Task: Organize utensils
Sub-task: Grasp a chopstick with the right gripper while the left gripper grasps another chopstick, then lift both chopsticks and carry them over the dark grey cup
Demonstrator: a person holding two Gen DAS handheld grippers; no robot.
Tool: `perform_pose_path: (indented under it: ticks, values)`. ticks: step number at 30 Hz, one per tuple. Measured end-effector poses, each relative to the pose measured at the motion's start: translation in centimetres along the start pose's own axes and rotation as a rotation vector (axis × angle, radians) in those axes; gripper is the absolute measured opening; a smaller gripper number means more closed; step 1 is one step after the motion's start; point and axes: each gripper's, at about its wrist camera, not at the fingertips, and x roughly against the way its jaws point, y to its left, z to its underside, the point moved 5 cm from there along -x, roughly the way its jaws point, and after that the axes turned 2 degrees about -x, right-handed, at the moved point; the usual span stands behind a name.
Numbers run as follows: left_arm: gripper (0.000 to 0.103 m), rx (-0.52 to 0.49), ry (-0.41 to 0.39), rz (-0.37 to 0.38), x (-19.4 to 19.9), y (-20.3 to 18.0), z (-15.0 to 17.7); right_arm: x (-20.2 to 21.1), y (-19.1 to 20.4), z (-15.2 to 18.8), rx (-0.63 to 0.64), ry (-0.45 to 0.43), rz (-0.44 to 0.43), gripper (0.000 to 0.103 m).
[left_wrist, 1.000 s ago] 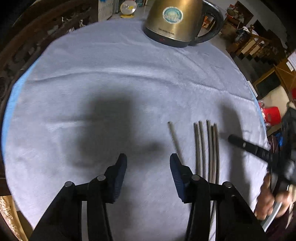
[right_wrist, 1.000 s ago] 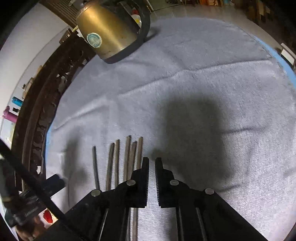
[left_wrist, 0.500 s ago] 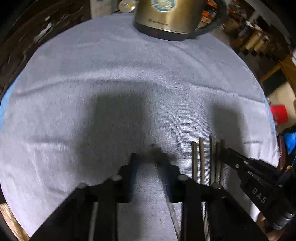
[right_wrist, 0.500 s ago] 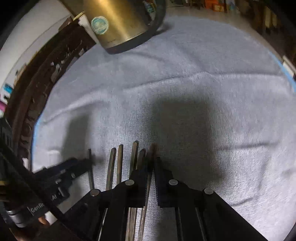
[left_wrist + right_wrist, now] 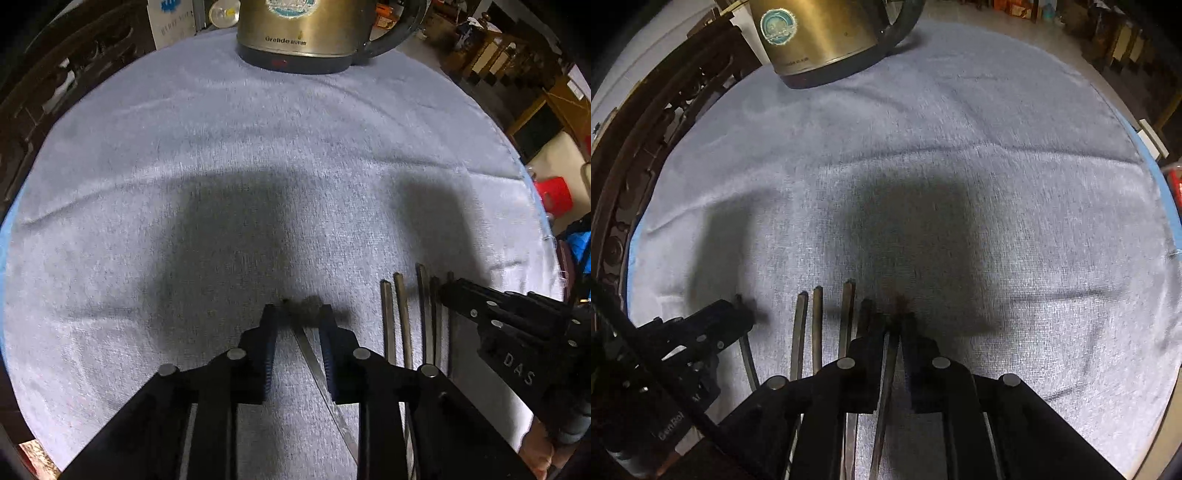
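Observation:
Several dark metal chopsticks (image 5: 404, 325) lie side by side on a grey-blue cloth (image 5: 258, 155). They also show in the right wrist view (image 5: 816, 332). My left gripper (image 5: 297, 314) straddles a single chopstick (image 5: 314, 369) lying apart to the left of the row; its jaws are narrowed but a gap shows on each side. My right gripper (image 5: 892, 321) is closed on the rightmost chopstick (image 5: 886, 376) of the row. Each gripper shows in the other's view, the right one (image 5: 509, 325) and the left one (image 5: 701, 332).
A brass-coloured electric kettle (image 5: 306, 33) stands at the far edge of the cloth; it also shows in the right wrist view (image 5: 827, 40). Dark carved wood (image 5: 646, 155) borders the table on the left. A red object (image 5: 554, 194) sits beyond the right edge.
My left gripper has moved forward and narrowed around the lone chopstick. My right gripper has moved forward along the row and closed on the rightmost chopstick.

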Motion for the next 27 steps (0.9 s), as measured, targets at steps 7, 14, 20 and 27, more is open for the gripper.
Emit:
perform_pose_path:
  ticks: [7,14,20,27]
  values:
    - [0.007,0.019,-0.076,-0.009,0.5,0.3,0.3,0.6,0.3,0.6,0.036,-0.051,-0.025,0.006]
    - [0.005,0.042,-0.226,0.085,6.8,1.7,2.8,5.9,-1.9,2.9,0.006,-0.215,-0.147,0.006]
    - [0.005,0.023,-0.388,0.12,14.3,1.5,5.2,13.1,-2.9,5.8,0.009,-0.391,-0.241,0.006]
    - [0.005,-0.031,-0.6,0.102,21.6,-0.4,8.7,20.8,-3.3,10.1,0.015,-0.622,-0.282,0.006]
